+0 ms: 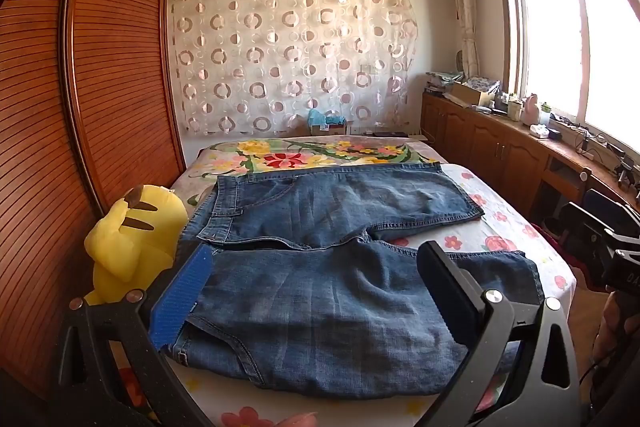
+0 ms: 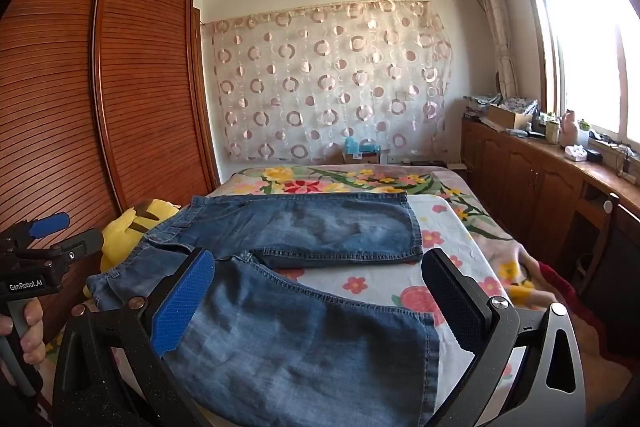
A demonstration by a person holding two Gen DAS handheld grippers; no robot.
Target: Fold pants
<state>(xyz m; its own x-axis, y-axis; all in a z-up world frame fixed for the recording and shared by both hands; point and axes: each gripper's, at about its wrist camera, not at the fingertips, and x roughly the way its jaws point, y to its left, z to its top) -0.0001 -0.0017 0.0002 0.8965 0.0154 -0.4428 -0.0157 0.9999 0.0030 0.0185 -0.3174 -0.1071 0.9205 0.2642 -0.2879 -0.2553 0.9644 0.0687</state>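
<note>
Short blue denim pants (image 1: 320, 267) lie flat on the bed, waist to the left, two legs spread to the right; they also show in the right wrist view (image 2: 296, 307). My left gripper (image 1: 316, 267) is open and empty, hovering over the near leg by the waist. My right gripper (image 2: 320, 279) is open and empty, hovering over the near leg toward its hem. The left gripper also shows at the left edge of the right wrist view (image 2: 60, 231), the right gripper at the right edge of the left wrist view (image 1: 608, 239).
A yellow plush toy (image 1: 128, 243) sits at the bed's left edge beside the waist. The floral bedsheet (image 1: 500, 239) covers the bed. A slatted wooden wardrobe (image 1: 80, 107) stands close on the left, a cluttered wooden cabinet (image 1: 500, 143) under the window on the right.
</note>
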